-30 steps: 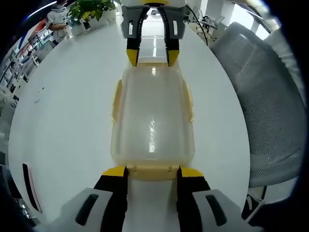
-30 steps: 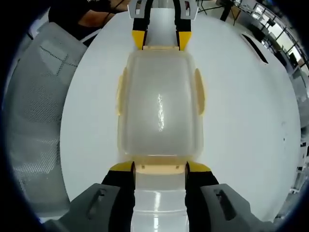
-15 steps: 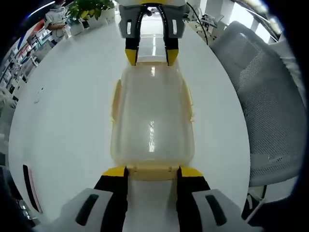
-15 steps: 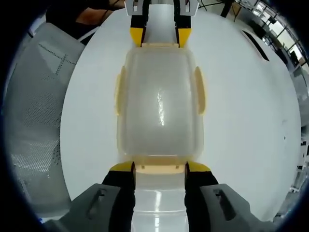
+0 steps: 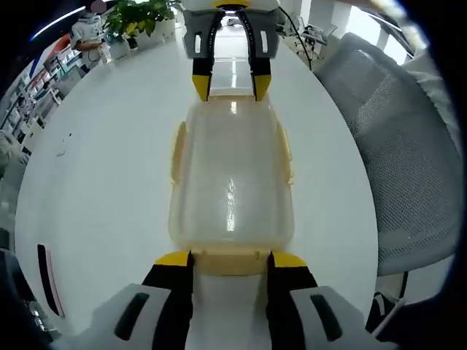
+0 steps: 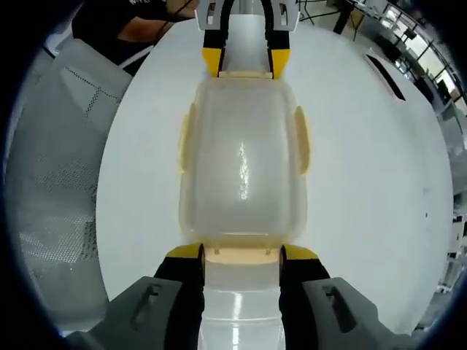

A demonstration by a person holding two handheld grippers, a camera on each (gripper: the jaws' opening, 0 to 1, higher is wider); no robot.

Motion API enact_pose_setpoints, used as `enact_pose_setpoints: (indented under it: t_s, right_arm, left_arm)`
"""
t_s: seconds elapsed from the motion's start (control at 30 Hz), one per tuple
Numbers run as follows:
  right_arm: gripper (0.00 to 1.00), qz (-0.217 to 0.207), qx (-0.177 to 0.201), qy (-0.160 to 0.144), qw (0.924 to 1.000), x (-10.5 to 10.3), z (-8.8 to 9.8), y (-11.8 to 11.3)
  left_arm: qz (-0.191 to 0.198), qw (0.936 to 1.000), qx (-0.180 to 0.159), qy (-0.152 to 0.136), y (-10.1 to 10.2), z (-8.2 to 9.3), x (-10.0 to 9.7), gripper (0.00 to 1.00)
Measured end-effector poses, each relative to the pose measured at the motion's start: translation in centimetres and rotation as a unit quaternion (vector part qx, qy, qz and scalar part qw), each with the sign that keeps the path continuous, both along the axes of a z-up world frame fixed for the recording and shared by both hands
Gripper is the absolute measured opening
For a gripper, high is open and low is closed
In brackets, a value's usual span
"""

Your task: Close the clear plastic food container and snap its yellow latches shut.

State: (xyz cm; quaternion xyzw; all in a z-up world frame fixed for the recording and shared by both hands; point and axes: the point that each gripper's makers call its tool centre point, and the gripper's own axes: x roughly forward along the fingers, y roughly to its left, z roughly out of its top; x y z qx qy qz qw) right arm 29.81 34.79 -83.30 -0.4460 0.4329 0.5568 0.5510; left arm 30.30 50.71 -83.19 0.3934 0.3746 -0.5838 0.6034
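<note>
Clear rectangular plastic container (image 5: 230,182), lidded, frame centre; left gripper (image 5: 230,259) and right gripper (image 6: 241,253) jaws spread, straddling yellow end latches (image 6: 241,253).

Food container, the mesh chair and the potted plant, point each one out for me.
food container (image 5: 230,186), left gripper view, middle of its clear lid.
mesh chair (image 5: 398,153), left gripper view, grey mesh backrest.
potted plant (image 5: 137,12), left gripper view, green leaves.
</note>
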Motion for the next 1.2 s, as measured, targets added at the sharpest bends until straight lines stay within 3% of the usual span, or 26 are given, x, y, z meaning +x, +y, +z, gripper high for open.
enact_pose_setpoints:
  t_s: [0.3, 0.47, 0.57, 0.83, 1.2]
  right_arm:
    - [0.36, 0.03, 0.036, -0.015, 0.9988, 0.7, 3.5, -0.4]
    - [0.36, 0.05, 0.044, -0.032, 0.9973, 0.5, 5.7, -1.9]
    - [0.36, 0.052, 0.048, -0.043, 0.9965, 0.5, 6.9, -3.5]
    - [0.36, 0.042, 0.043, -0.052, 0.9969, 0.2, 7.7, -9.3]
    - [0.36, 0.031, 0.033, -0.043, 0.998, -0.3, 7.2, -17.1]
  left_arm:
    - [0.039, 0.9992, -0.002, -0.006, -0.3, 3.0, -0.4, 0.33]
    - [0.051, 0.9986, -0.006, -0.005, -2.0, 5.0, -1.1, 0.33]
    - [0.055, 0.9984, -0.009, -0.013, -3.7, 6.1, -1.2, 0.33]
    - [0.045, 0.9988, 0.001, -0.02, -9.7, 7.1, -1.1, 0.33]
    - [0.035, 0.999, 0.027, -0.011, -17.3, 6.8, -1.1, 0.33]
